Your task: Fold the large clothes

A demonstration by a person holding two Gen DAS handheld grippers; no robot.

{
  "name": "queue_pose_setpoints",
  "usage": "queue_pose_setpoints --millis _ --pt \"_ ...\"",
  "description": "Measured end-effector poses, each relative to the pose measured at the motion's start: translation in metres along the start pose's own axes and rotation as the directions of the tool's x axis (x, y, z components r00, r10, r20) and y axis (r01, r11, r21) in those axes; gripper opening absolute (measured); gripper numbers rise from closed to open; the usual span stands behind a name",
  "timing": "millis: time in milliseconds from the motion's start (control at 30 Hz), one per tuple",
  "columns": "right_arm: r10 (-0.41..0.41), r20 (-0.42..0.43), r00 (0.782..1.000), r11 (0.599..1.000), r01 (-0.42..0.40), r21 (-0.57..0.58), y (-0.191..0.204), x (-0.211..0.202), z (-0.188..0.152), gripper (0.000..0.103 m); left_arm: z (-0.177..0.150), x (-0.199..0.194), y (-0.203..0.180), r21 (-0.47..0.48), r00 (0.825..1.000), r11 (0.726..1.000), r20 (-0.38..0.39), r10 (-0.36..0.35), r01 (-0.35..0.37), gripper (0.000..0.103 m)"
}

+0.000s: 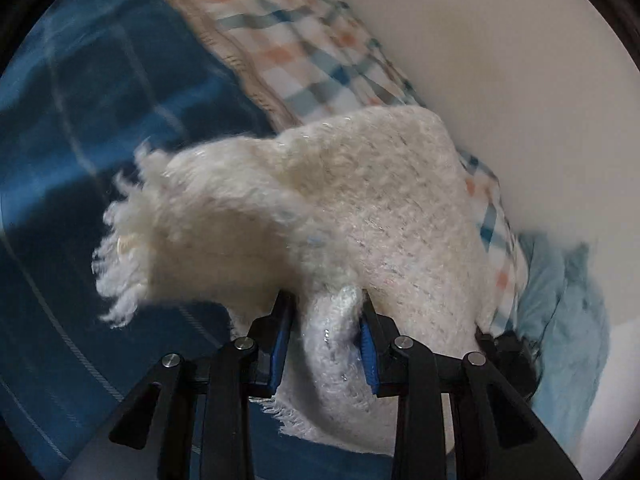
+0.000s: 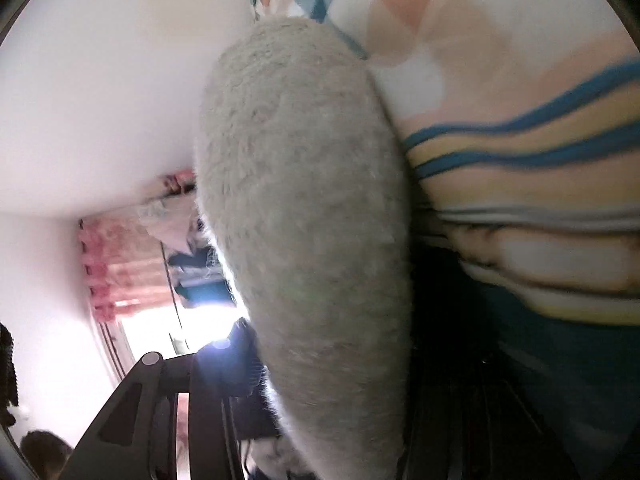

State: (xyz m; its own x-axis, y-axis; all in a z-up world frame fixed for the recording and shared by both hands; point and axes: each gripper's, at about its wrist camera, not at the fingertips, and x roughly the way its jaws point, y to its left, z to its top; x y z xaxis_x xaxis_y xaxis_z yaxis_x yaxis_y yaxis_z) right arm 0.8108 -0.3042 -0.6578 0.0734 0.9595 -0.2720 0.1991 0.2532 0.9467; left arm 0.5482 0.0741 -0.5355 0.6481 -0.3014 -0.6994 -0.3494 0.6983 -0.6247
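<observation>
The left claw [image 1: 326,312] is clenched on a fluffy cream-white knitted garment with a fringed edge [image 1: 320,208]. Its two black fingers with blue pads [image 1: 368,348] pinch a bunched fold of the wool between them. From that pinch the garment billows up and away in front of the claw. Its fringe trails out to the left, and a short tail of it hangs down below the fingers.

Beyond the garment lies a dark blue bed cover with thin pale lines [image 1: 88,128], filling the left side. A checked blanket in white, blue and orange with a tan stitched border [image 1: 288,40] runs along the far side against a plain pale wall [image 1: 520,100]. A crumpled light blue cloth [image 1: 568,300] sits at the right, near the wall.

From the right wrist, the same cream-white garment [image 2: 308,208] hangs as a thick roll straight across the middle of the view. It covers the right claw's fingertips, so I cannot tell whether that claw grips it or has let go. Only one black linkage arm [image 2: 132,412] shows at the lower left. Right of the roll are checked and blue-striped fabrics [image 2: 520,148]. To the left there is a pink curtain [image 2: 120,276] at a bright window.

All is blurred, and I can read no label or writing anywhere.
</observation>
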Motion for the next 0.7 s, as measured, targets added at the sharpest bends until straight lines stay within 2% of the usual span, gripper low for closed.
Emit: queue_pose_setpoints --millis 67,100,133,167,200,267,300,333,367,400,467,533,567,600,633,700 --pt "-0.117 0.016 0.993 0.993 0.118 -0.030 0.016 -0.014 -0.005 0.056 -0.003 -0.005 0.001 0.008 1.000 1.000 -0.010 0.006 -0.006 0.028" --pt "-0.196 0.042 0.980 0.979 0.198 -0.055 0.029 -0.018 -0.002 0.063 -0.001 -0.007 0.003 -0.002 1.000 1.000 -0.020 0.010 -0.010 0.030" --pt "-0.268 0.074 0.961 0.959 0.273 -0.073 0.041 -0.021 -0.010 0.067 -0.004 -0.010 0.006 -0.002 1.000 1.000 -0.027 0.017 -0.017 0.030" --pt "-0.373 0.109 0.921 0.919 0.383 -0.088 0.055 -0.022 -0.022 0.070 -0.007 -0.014 0.005 0.009 0.999 1.000 -0.028 0.029 -0.028 0.031" --pt "-0.469 0.165 0.867 0.864 0.490 -0.116 0.073 -0.022 -0.036 0.076 -0.010 -0.021 0.003 0.044 0.998 0.997 -0.027 0.057 -0.056 0.032" --pt "-0.628 0.261 0.734 0.718 0.675 -0.171 0.112 -0.018 -0.055 0.077 -0.017 -0.031 -0.010 0.136 0.992 0.983 -0.017 0.125 -0.122 0.032" --pt "-0.687 0.312 0.657 0.635 0.751 -0.182 0.126 -0.011 -0.061 0.078 -0.020 -0.039 -0.018 0.194 0.984 0.966 -0.015 0.176 -0.170 0.032" --pt "-0.753 0.375 0.541 0.511 0.839 -0.186 0.143 -0.002 -0.084 0.084 -0.023 -0.044 -0.025 0.239 0.975 0.947 -0.010 0.223 -0.214 0.032" --pt "-0.778 0.411 0.475 0.441 0.879 -0.181 0.147 -0.013 -0.082 0.087 -0.025 -0.051 -0.031 0.285 0.963 0.923 0.003 0.270 -0.260 0.030" --pt "-0.793 0.444 0.418 0.382 0.908 -0.174 0.149 -0.030 -0.097 0.091 -0.029 -0.064 -0.040 0.333 0.948 0.892 0.023 0.316 -0.306 0.030" --pt "-0.810 0.499 0.309 0.275 0.951 -0.143 0.164 -0.030 -0.132 0.093 -0.035 -0.085 -0.049 0.393 0.922 0.840 0.067 0.380 -0.375 0.033" --pt "-0.816 0.518 0.255 0.237 0.966 -0.102 0.192 -0.021 -0.177 0.096 -0.041 -0.111 -0.059 0.447 0.896 0.784 0.110 0.430 -0.431 0.070" --pt "-0.818 0.521 0.245 0.234 0.968 -0.087 0.203 -0.028 -0.201 0.096 -0.043 -0.124 -0.063 0.461 0.888 0.767 0.123 0.444 -0.447 0.098" --pt "-0.816 0.528 0.235 0.232 0.970 -0.074 0.213 -0.035 -0.225 0.096 -0.045 -0.138 -0.068 0.476 0.885 0.754 0.138 0.444 -0.453 0.100" --pt "-0.814 0.540 0.213 0.216 0.975 -0.058 0.218 -0.048 -0.255 0.096 -0.047 -0.154 -0.074 0.491 0.883 0.741 0.155 0.444 -0.458 0.100" --pt "-0.808 0.559 0.185 0.201 0.979 -0.032 0.229 -0.062 -0.307 0.097 -0.051 -0.184 -0.084 0.504 0.885 0.736 0.158 0.437 -0.453 0.100"
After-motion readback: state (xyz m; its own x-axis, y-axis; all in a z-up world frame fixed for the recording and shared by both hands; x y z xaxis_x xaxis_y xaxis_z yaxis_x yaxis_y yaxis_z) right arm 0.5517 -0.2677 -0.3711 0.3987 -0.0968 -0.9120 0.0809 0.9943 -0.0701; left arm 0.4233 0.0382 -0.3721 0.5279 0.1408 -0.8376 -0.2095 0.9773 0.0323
